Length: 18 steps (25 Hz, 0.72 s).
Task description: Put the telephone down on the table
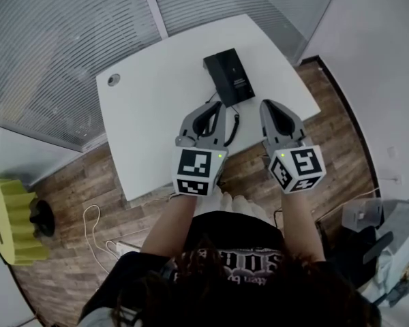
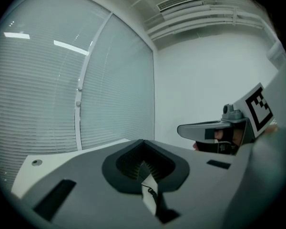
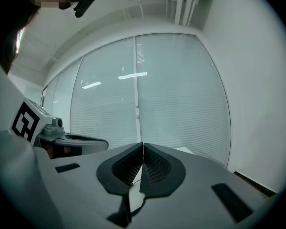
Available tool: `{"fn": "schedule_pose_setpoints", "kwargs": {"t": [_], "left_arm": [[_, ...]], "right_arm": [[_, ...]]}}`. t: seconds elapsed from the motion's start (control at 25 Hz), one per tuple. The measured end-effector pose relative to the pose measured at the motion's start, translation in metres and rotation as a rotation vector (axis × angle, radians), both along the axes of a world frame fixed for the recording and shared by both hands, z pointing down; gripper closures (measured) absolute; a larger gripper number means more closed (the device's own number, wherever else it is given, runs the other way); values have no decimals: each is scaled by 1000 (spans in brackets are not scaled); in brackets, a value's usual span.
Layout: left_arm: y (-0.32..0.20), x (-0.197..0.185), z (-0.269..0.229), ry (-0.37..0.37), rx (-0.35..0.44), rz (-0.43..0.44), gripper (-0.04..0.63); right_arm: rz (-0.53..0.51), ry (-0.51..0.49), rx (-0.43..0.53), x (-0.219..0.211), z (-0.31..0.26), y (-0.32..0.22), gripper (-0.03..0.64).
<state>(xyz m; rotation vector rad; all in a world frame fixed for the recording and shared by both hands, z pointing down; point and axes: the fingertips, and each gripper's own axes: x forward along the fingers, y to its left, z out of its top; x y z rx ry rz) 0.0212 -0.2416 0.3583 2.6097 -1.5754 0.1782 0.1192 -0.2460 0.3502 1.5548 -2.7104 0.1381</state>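
A white table (image 1: 143,107) stands on wood flooring beside a wall of closed blinds (image 1: 54,39), and the black telephone (image 1: 229,75) lies flat on the tabletop, toward its far side. You hold both tools on your side of the telephone, over the table's near part, clear of it. Your left gripper (image 1: 217,106) sits just nearer than the telephone's left corner, its jaws pressed together with nothing between them. Your right gripper (image 1: 268,105) hangs just right of and nearer than the telephone, its jaws likewise closed and empty. A dark cord (image 1: 235,125) trails from the telephone toward you, between the two grippers.
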Motion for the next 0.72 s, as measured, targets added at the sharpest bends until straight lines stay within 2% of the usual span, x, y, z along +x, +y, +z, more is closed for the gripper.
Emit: {"fn": "schedule_pose_setpoints", "kwargs": {"t": [0.44,0.72], "left_arm": [[12,-7,-1,1,4,-6,592],[17,-4,4,-31,8,9,592]], "right_arm": [[4,16,15,-5,-3,14,588],[28,19,23,0,-5,19,589]]}}
